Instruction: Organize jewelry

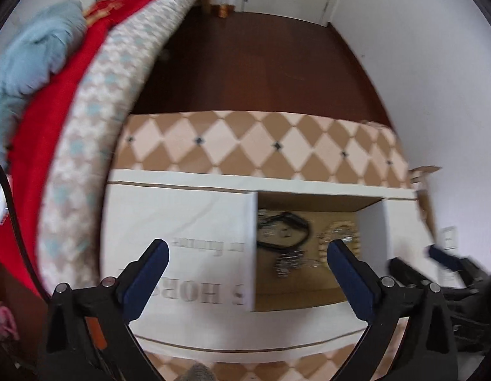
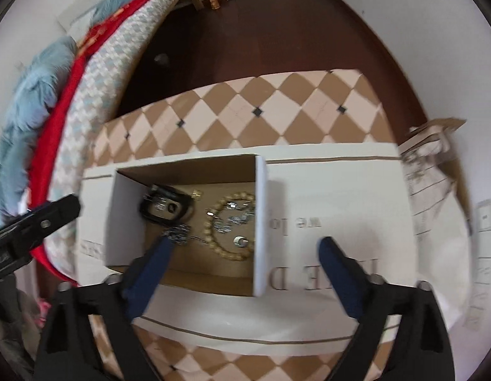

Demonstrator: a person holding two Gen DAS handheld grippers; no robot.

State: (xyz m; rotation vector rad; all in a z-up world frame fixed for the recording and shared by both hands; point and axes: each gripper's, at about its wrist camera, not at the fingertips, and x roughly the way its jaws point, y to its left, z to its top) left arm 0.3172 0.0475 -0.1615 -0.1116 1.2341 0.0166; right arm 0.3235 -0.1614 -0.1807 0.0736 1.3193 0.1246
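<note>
While both hover above box (image 2: 259, 222), left tongs (image 1: 247, 255), right tongs (image 2: 245, 250) spread wide, empty.

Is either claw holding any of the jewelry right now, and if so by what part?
Nothing is held. The left claw and right claw are both open and empty above the box; the bead bracelet lies inside it.

We look down past our left gripper (image 1: 247, 255), its blue-padded fingers (image 1: 150, 273) spread wide and holding nothing, onto an open cardboard box (image 1: 309, 295) with white flaps. Inside lie a black band (image 1: 285, 230), a beaded bracelet (image 1: 339, 233) and blurred silver chains (image 1: 288, 262). The right gripper (image 1: 442, 262) shows at the box's right side.
</note>
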